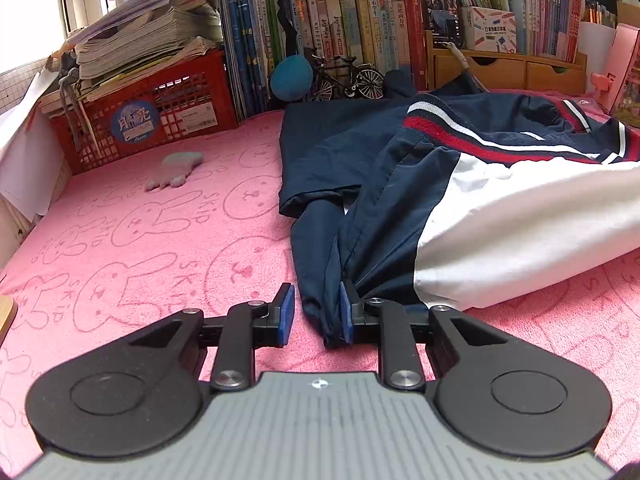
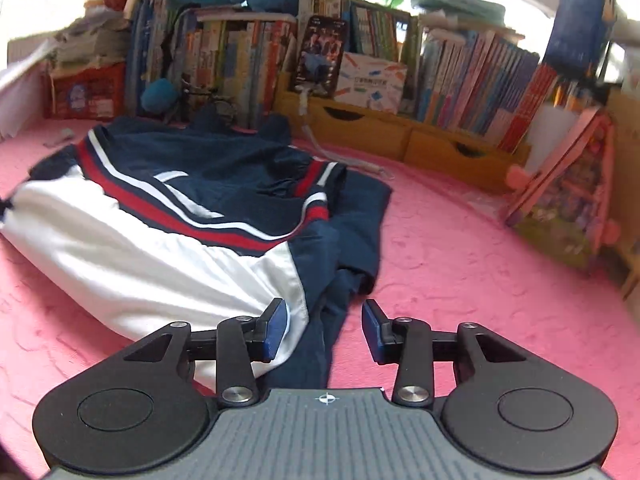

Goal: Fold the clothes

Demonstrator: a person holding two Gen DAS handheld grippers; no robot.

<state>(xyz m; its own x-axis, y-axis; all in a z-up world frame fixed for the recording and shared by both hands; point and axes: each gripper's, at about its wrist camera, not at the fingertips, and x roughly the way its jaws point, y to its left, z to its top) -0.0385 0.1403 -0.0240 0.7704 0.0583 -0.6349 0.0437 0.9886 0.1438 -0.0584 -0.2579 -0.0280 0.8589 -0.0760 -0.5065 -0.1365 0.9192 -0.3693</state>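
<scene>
Between left fingers [image 1: 290, 312]: navy sleeve [image 1: 320, 280]

**Colours on the pink cloth**

I see a navy jacket [image 1: 460, 184] with a white panel and red-and-white stripes. Under it, the pink cover [image 1: 160, 240] carries outlined rabbit faces. At ten o'clock sits a red crate [image 1: 160, 112]. My tools' pads [image 2: 276, 332] are blue.

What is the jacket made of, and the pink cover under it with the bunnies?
The jacket looks like thin, smooth woven synthetic: slight sheen and sharp creases. Its red-striped collar looks ribbed knit. The pink cover looks like soft terry towelling: fuzzy and matte, with bunnies pressed into the pile.
</scene>
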